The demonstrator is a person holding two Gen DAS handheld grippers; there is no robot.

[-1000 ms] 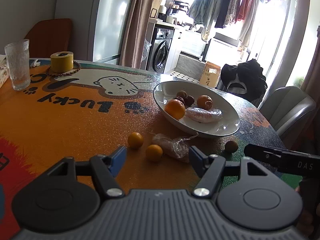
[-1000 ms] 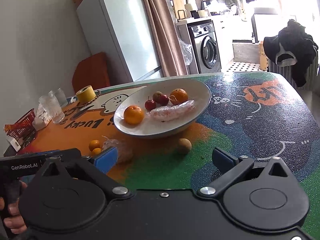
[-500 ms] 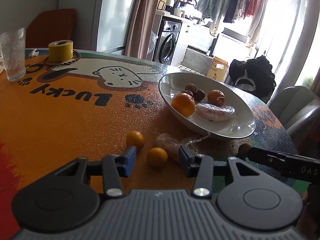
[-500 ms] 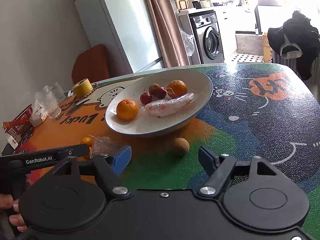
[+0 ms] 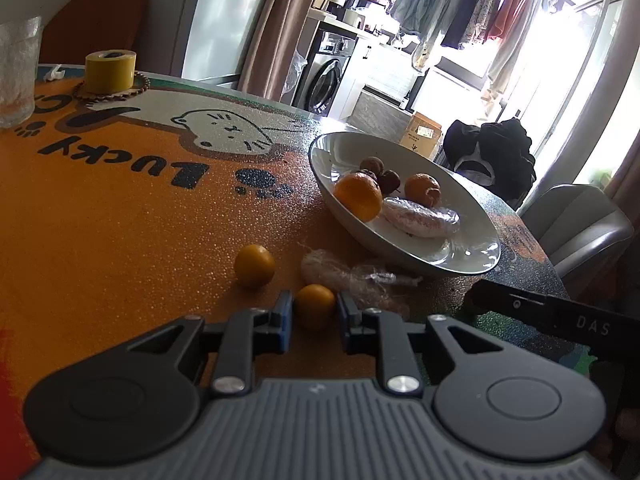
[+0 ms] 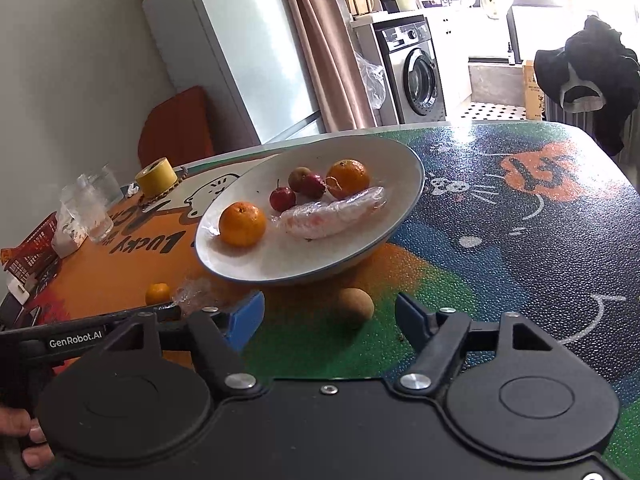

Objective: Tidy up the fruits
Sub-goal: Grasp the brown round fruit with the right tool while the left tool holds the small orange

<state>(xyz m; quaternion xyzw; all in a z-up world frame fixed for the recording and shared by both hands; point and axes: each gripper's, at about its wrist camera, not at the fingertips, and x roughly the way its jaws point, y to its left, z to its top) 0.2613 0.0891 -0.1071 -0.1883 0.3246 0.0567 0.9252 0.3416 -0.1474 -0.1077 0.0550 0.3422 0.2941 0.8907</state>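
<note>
washing machine beside curtain, sunlit window.

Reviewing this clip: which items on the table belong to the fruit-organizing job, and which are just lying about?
Job: white bowl; small orange fruit clamped in the left gripper; second small orange fruit; brown fruit ahead of the closing right gripper; wrapped item.
Lying about: yellow tape roll; glass.

Daylight enters from the window at upper right, blown out to white in both views. Fridge door shows soft reflected glare. Glitter tablecloth sparkles; bright specular patch near its far edge. Bowl rim carries highlights and casts a soft shadow toward camera. Strong fisheye bending at edges, dark corners. Focus sharp throughout; near foreground dim.
</note>
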